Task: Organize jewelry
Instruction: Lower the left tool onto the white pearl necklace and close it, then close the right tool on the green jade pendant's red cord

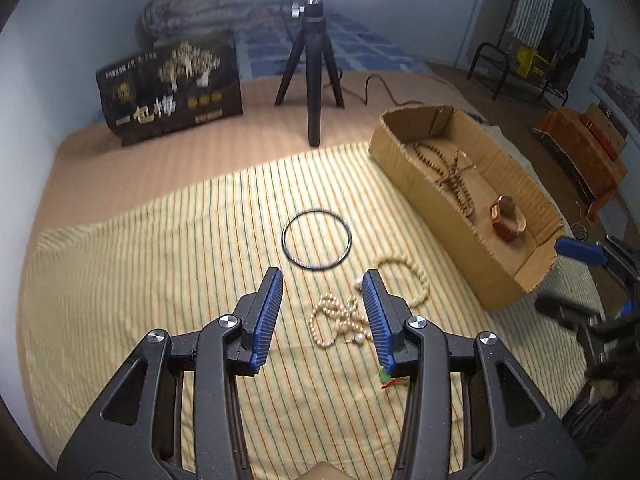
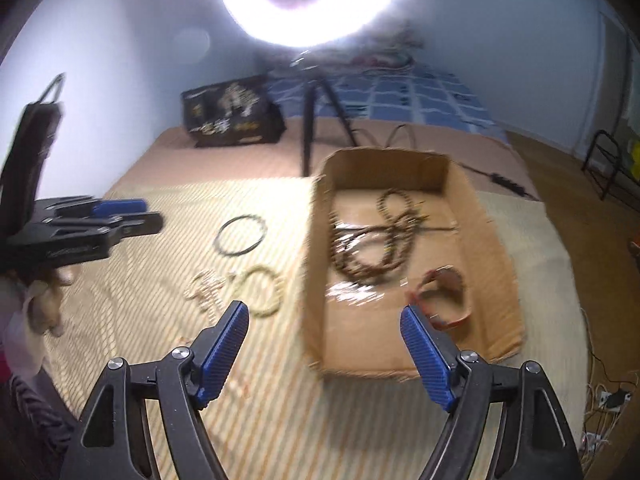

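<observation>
A cardboard box (image 1: 436,200) (image 2: 316,264) lies on the striped cloth and holds brown bead strands (image 1: 452,172) (image 2: 372,236) and a red-brown bracelet (image 1: 508,216) (image 2: 448,296). On the cloth lie a black ring (image 1: 317,239) (image 2: 241,236), a cream bead bracelet (image 1: 416,280) (image 2: 260,288) and a pearl strand (image 1: 340,322) (image 2: 206,286). My left gripper (image 1: 324,284) (image 2: 120,214) is open and empty above the pearl strand. My right gripper (image 2: 324,316) is open and empty, at the box's near left corner; its blue tip shows in the left wrist view (image 1: 580,250).
A ring light on a black tripod (image 1: 314,80) (image 2: 312,120) stands behind the cloth, with a black printed bag (image 1: 172,96) (image 2: 232,116) to its left. A small green and red item (image 1: 390,380) lies by my left gripper. A cable (image 1: 384,92) trails behind the box.
</observation>
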Tool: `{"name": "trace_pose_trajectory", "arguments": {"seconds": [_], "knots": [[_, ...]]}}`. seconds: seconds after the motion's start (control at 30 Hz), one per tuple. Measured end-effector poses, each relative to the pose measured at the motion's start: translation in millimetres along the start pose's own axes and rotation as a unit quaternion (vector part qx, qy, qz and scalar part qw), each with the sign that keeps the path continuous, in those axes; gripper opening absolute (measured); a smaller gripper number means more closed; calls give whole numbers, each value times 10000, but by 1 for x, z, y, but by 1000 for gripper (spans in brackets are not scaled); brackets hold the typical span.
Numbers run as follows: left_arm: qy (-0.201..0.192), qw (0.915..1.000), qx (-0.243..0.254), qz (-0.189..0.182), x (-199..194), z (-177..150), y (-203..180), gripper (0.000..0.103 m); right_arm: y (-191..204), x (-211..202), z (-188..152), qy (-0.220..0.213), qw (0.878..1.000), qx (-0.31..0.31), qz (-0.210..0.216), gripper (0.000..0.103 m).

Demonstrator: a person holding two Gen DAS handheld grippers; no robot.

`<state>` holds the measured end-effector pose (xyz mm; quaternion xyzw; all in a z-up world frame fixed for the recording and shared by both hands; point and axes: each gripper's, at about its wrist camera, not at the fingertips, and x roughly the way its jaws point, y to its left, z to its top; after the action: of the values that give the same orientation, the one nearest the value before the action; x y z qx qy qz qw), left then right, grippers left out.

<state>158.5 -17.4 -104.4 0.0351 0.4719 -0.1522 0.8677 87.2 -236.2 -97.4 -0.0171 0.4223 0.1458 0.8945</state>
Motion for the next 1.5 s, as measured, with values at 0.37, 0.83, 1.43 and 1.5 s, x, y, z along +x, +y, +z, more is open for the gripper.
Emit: {"name": "trace_pose_trajectory", "arguments": {"seconds": [0.37,0.83,1.43,1.5], "knots": [[611,9967,-365,-395,42,-13,10,41,50,31,-24,535,9949,-646,554,71],[1108,9907,-620,-481,87,-16,-2,32,64,65,-32,941,9896,-726,815,54],[1121,9931,-347,-2,97,-22,-3,10,88,90,-38,1081,9838,-1106,907,45],[1113,9931,-364,-2,95,-23,0,10,92,93,-39,1076,9831,-1185,883,45]]}}
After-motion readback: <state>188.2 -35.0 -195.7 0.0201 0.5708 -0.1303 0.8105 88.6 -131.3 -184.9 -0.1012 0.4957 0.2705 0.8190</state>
